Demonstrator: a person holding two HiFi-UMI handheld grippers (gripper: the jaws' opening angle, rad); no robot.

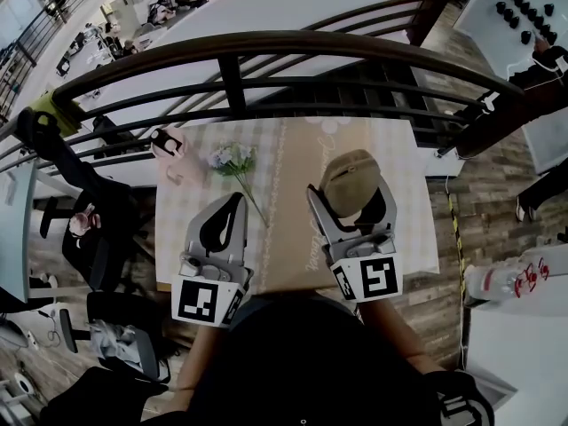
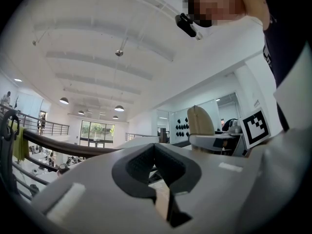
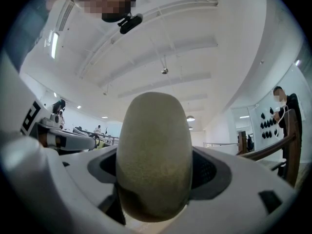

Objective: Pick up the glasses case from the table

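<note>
The glasses case [image 1: 349, 177] sits clamped in the right tool [image 1: 348, 190], a tan, rounded shell standing on end between the two jaws, its domed top poking past their tips. It is held up over the near part of the counter [image 1: 293, 162], right of centre in the head view, not resting on the surface. The left tool [image 1: 236, 201] hangs just beside it at lower left, clenched on nothing, its tips meeting over a teardrop-shaped gap.

From the right gripper view the case [image 3: 153, 155] fills the middle and blocks the gap between the jaws, which press in on both flanks. That camera is tipped up at the ceiling (so the counter does not show there at all). The left gripper view, tilted up the same way, shows its own jaws [image 2: 155, 147] closed with only dark pad between them, and to the right the case [image 2: 200, 121] seen edge-on as a narrow upright slab, next to the right tool's marker cube [image 2: 256, 126].

Only the head view shows the counter top: a bunch of pale flowers [image 1: 232, 158] lies at its far left, the stem running down between the two tools, with a pink item [image 1: 169, 145] beyond it at the corner. A dark curved railing [image 1: 240, 47] sweeps across the upper frame behind the counter.
</note>
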